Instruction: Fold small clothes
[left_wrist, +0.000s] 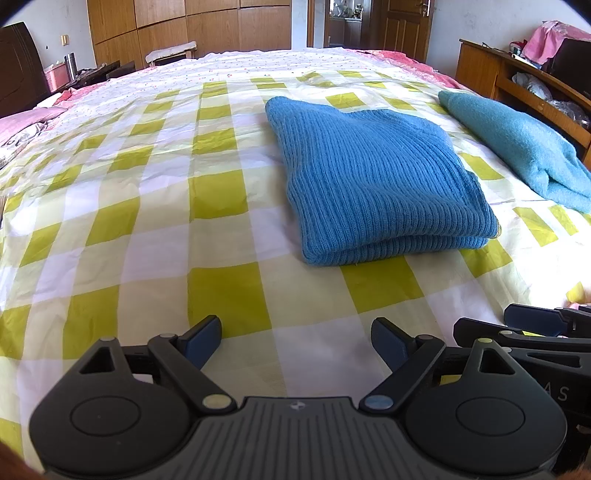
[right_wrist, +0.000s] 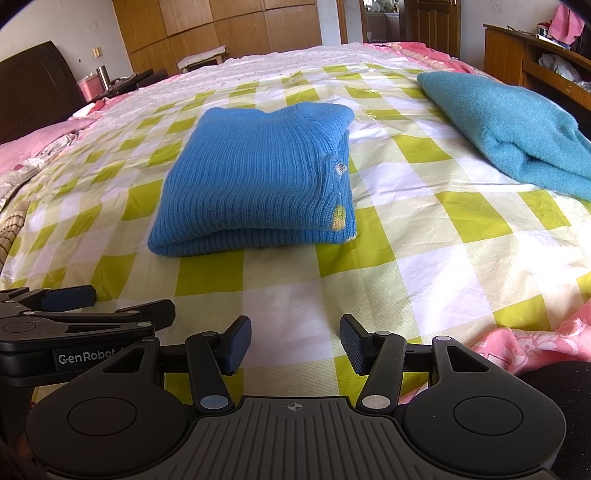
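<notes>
**Two garments on the bed, two sets of tongs released**

One blue ribbed knit sweater (left_wrist: 373, 177) lies folded into a thick rectangle on the yellow-and-white checked sheet (left_wrist: 218, 192) that covers the bed. Its doubled edge faces the cameras, and in the right wrist view a few small yellow and white knitted patches show along its right side. One second garment, a fuzzy teal sweater (left_wrist: 517, 144), lies unfolded and rumpled to the right of the first, near the bed's right edge; the two are apart, with a strip of checked sheet between them.

There are two tongs, side by side at the near edge of the bed. The left tongs (left_wrist: 295, 338) stand wide apart with nothing between the blue pads, only bare sheet beyond them. The right tongs (right_wrist: 295, 341) are also released and empty, with a narrower gap. Neither touches a garment; the folded sweater lies well ahead of both. Each wrist view catches the neighbouring tongs at its lower corner.

Around the bed: one pink floral quilt (right_wrist: 524, 343) bunched at the lower right, one dark headboard (left_wrist: 18, 70) at the left, one wall of wooden wardrobes (left_wrist: 192, 26) at the far side, and one wooden shelf unit (left_wrist: 517, 74) on the right with pink cloth on top
</notes>
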